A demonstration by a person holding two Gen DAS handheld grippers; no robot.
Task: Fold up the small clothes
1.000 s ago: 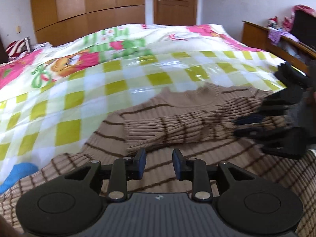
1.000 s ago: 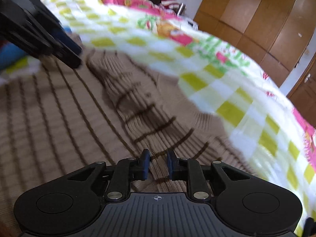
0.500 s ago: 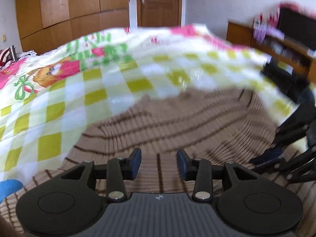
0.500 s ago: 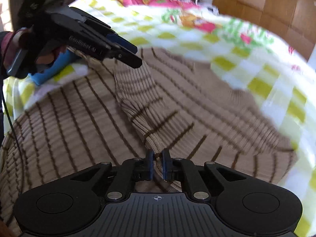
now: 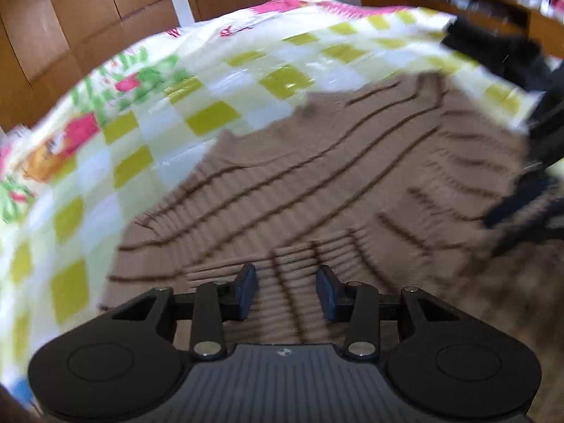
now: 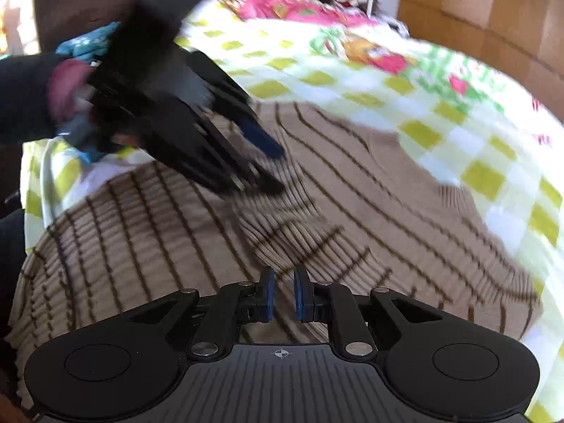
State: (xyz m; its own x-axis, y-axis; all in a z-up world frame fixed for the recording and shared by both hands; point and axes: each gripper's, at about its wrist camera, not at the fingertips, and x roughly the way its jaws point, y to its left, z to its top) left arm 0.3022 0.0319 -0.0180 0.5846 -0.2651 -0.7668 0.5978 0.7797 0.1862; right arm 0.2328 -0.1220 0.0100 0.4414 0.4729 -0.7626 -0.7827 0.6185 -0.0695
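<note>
The sweater (image 5: 317,183) lies spread on the bed (image 5: 141,123), and the folding looks only partly done. One sleeve (image 6: 292,225) is laid across the body, while the hem and the far side are not yet brought over. By my reading the second sleeve and the final halving remain, though motion blur in both views makes the exact layering hard to judge.

The left claw (image 5: 286,294) hovers low over the knit with its jaws well apart and nothing between them. Its blue pads (image 5: 246,292) are clear of the cloth.

The sweater is a tan ribbed knit crossed by thin dark brown stripes. It is soft and thick enough to hold ridges, with a tighter rib at the collar and cuff. It drapes in broad, slack curves rather than sharp creases. Beneath it, the bed cover is smooth and slightly glossy, checked in yellow-green and white, with pink and green cartoon prints farther off.

The right claw (image 6: 282,294) sits just above the folded sleeve. Its jaws are nearly together, with a narrow gap showing and no fabric pinched in it.
</note>
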